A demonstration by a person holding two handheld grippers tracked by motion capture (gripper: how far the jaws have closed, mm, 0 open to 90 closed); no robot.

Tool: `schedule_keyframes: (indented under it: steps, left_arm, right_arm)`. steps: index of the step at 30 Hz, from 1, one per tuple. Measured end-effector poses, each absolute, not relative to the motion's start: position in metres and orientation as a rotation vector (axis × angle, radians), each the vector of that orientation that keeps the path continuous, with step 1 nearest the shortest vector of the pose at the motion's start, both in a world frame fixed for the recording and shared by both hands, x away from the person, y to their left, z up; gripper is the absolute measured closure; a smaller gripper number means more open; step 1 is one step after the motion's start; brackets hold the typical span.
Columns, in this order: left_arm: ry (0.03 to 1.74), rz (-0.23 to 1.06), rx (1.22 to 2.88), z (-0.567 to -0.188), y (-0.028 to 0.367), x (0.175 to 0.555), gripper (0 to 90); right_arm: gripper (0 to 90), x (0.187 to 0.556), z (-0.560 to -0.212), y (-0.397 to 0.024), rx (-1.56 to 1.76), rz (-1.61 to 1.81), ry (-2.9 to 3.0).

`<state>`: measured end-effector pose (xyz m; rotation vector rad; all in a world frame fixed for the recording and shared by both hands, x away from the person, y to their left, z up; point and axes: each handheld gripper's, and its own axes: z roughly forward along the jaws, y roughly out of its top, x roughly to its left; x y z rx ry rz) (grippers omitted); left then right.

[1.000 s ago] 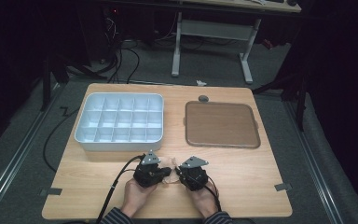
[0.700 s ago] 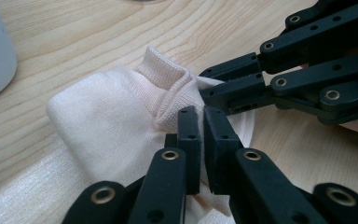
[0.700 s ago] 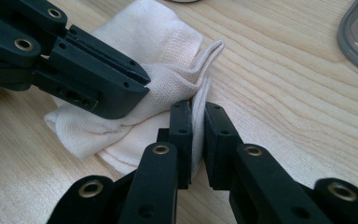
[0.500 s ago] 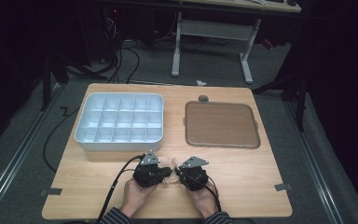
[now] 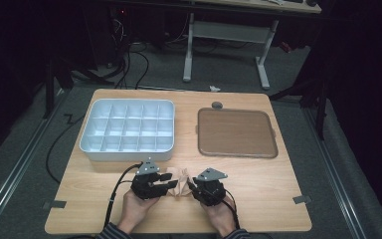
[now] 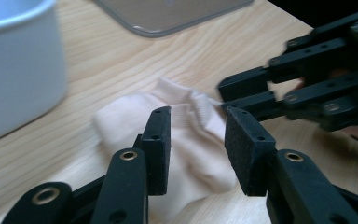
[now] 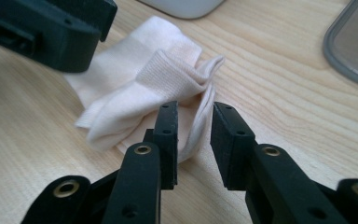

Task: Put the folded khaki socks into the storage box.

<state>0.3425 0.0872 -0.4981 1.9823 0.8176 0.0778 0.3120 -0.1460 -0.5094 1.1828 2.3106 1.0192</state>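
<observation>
With the jaws of both the left gripper (image 6: 196,151) and the right gripper (image 7: 195,142) just opening, released, over the cream sock (image 7: 140,100), regrip near its cuff and pull evenly.

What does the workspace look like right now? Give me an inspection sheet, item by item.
Surface: light wooden table, bare at the front right.
Job's things: pale pink fabric sock, crumpled, lying between both tongs.
Clutter: white plastic compartment box, compartments look empty; brown flat square tray; small dark round disc.
Grippers: left tongs just opening, pads off the sock; right tongs just opening, cloth edge between the jaws.
Cables: black cable trails from the left tongs.
Surroundings: grey floor, white-legged desk behind.
</observation>
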Motion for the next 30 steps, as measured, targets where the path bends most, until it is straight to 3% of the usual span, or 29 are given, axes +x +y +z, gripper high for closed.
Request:
schedule_keyframes:
  steps: [12,30]
  left_arm:
    - [0.972,0.089,2.009,-0.517,0.109,0.356,55.2]
    - [0.947,0.140,2.074,-0.524,0.093,0.349,50.9]
  right_arm:
    - [79.2,0.300,-0.490,-0.130,1.099,1.088,2.310]
    - [79.2,0.310,-0.510,-0.101,1.083,1.040,2.374]
